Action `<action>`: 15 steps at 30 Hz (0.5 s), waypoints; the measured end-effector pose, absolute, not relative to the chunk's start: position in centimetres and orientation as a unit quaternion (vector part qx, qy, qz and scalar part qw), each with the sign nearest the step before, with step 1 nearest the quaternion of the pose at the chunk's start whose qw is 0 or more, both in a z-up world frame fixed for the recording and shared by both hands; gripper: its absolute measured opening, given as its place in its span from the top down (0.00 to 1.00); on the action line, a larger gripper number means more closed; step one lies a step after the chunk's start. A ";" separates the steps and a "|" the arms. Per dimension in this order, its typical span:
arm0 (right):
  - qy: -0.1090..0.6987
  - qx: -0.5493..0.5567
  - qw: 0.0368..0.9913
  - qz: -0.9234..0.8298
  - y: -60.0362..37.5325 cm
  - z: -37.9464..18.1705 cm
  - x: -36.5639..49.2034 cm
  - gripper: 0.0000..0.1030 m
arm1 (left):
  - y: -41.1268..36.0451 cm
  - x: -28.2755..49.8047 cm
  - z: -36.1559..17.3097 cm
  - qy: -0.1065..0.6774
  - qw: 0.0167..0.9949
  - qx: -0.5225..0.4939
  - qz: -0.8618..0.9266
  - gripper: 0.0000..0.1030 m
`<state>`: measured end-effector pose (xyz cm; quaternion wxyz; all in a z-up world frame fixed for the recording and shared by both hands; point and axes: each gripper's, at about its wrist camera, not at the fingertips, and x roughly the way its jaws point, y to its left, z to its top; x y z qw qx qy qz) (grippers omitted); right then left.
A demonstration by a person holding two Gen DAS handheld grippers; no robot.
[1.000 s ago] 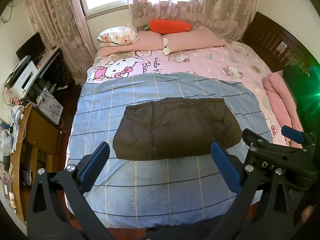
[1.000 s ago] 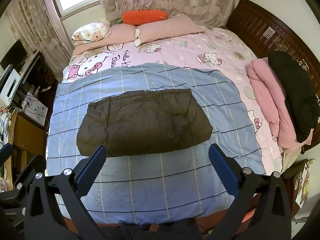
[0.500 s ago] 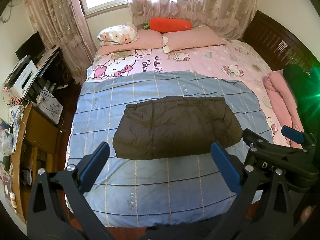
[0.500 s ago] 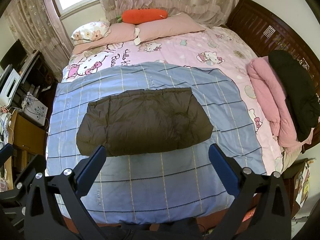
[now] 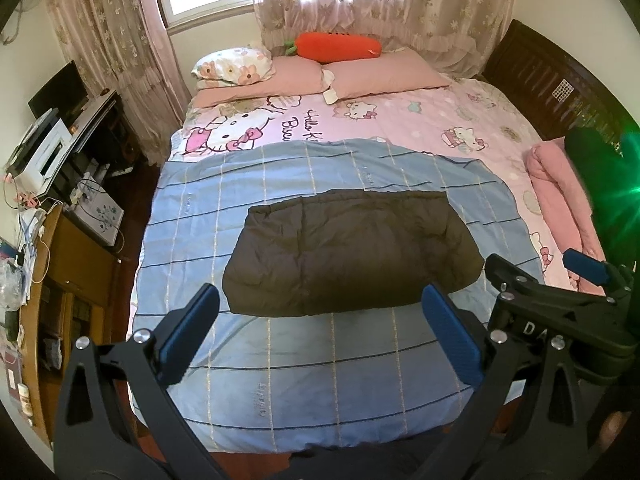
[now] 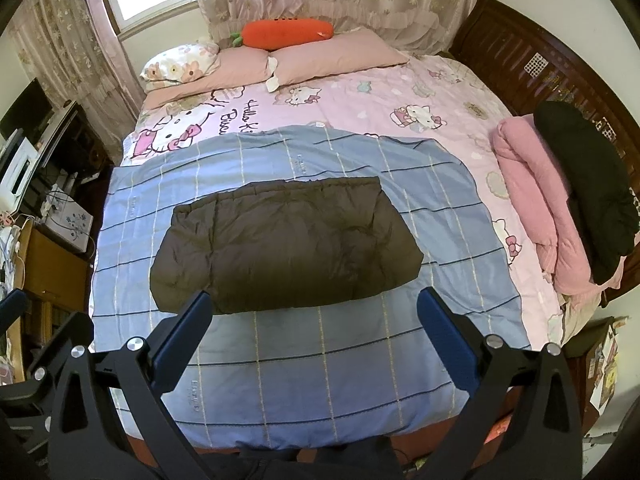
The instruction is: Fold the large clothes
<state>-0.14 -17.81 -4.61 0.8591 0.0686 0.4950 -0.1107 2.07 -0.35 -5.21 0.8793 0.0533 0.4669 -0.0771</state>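
Note:
A dark brown puffy jacket [image 5: 352,252] lies folded into a wide block on the blue checked blanket [image 5: 320,360] in the middle of the bed; it also shows in the right wrist view [image 6: 284,244]. My left gripper [image 5: 320,320] is open and empty, held above the near edge of the bed. My right gripper [image 6: 316,316] is open and empty, level with it. The right gripper's body shows at the right of the left wrist view [image 5: 560,312]. Both hang clear of the jacket.
A pink garment [image 6: 532,200] with a black garment [image 6: 588,192] on it lies at the bed's right edge by the dark headboard [image 6: 540,68]. Pillows [image 6: 332,56] and a carrot plush [image 6: 288,32] lie at the far end. Desks and clutter [image 5: 52,208] stand left.
Both grippers have drawn back and up a little from the bed, so the jacket sits slightly farther off. Both stay open and the jacket has not moved.

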 end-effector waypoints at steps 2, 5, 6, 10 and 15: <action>0.496 0.068 0.859 -0.110 -17.9 -4.6 0.0 0.01 | -0.3 1.9 -5.2 0.467 0.879 0.052 -0.077 0.02; 0.497 0.068 0.858 -0.109 -17.9 -4.7 0.0 0.01 | -0.2 1.9 -5.2 0.467 0.879 0.054 -0.076 0.02; 0.496 0.068 0.859 -0.108 -18.0 -4.6 0.0 0.01 | -0.3 2.0 -5.1 0.466 0.880 0.052 -0.078 0.02; 0.496 0.068 0.859 -0.109 -18.0 -4.6 0.0 0.01 | -0.6 2.0 -5.0 0.460 0.883 0.061 -0.076 0.02; 0.496 0.069 0.859 -0.109 -18.0 -4.6 -0.1 0.01 | -1.2 1.7 -4.5 0.445 0.890 0.073 -0.069 0.02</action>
